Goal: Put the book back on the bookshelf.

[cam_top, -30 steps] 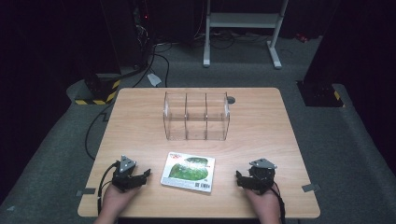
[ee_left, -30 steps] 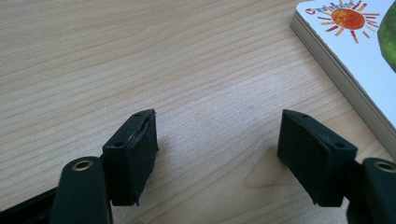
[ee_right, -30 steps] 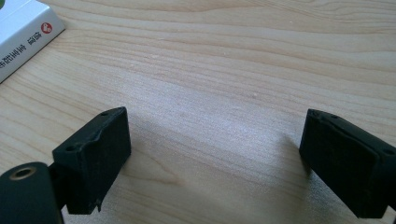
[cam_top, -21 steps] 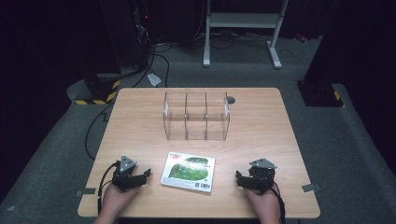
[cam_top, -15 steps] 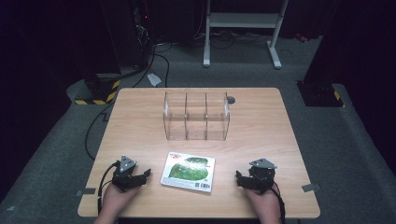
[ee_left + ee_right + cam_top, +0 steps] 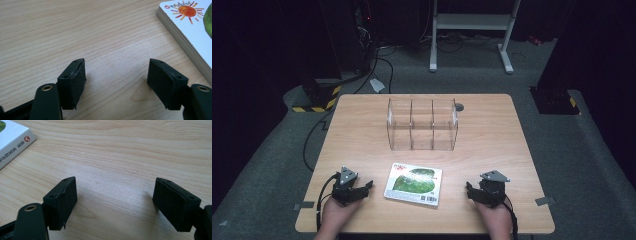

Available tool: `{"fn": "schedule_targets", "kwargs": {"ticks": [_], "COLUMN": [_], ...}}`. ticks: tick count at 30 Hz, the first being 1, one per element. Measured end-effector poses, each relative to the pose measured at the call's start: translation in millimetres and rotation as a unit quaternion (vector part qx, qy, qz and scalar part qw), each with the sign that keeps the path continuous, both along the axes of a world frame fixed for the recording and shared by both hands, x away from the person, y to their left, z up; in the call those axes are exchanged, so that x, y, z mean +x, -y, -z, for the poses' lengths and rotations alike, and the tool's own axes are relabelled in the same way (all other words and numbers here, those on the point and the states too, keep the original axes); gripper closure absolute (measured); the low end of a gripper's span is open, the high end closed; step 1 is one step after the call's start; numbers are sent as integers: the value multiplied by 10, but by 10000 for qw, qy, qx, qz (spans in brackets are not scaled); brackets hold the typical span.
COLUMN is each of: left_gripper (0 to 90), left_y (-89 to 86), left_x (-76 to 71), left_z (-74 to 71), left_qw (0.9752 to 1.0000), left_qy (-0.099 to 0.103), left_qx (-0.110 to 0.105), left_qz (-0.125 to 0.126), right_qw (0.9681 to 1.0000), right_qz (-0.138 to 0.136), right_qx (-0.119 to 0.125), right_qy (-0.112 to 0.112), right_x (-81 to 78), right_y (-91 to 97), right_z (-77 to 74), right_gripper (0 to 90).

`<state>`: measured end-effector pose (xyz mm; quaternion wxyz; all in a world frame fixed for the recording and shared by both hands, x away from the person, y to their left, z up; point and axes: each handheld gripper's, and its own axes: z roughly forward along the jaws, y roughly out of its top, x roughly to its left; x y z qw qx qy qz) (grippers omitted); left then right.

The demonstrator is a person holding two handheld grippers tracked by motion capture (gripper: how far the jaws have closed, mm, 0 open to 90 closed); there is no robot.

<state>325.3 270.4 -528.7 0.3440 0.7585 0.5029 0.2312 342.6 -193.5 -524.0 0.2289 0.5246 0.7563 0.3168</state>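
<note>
left tongs (image 6: 362,187), right tongs (image 6: 472,191) both wide open, empty; book (image 6: 413,183) flat between them on table (image 6: 492,145).

One book (image 6: 413,183) and one clear organizer (image 6: 422,124) with three compartments are counted on the table (image 6: 492,145). Two grippers are seen, left (image 6: 364,187) and right (image 6: 470,190).

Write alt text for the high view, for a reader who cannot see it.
A book lies flat near the front edge of a wooden table, between the open left gripper and right gripper. Behind it stands an empty clear three-compartment organizer.
</note>
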Motion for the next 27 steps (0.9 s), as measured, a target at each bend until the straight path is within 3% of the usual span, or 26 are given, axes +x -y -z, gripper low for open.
{"fn": "schedule_targets", "kwargs": {"ticks": [3,16,27], "left_gripper": [310,318,316], "left_y": [0,-2,0], "left_x": [-1,-1,-3], "left_z": [0,-1,-1], "left_qw": [10000,10000,10000], "left_qy": [-4,0,-5], "left_qx": [-1,4,6], "left_qz": [-7,-32,-50], "right_qw": [9999,9989,9973], "right_qz": [-17,-320,-480], "right_qx": [103,137,310], "right_qy": [81,312,452], "right_x": [-26,-97,-178], "right_y": [-5,-139,-382], "right_z": [-27,-129,-247], "right_gripper": [218,231,266]}}
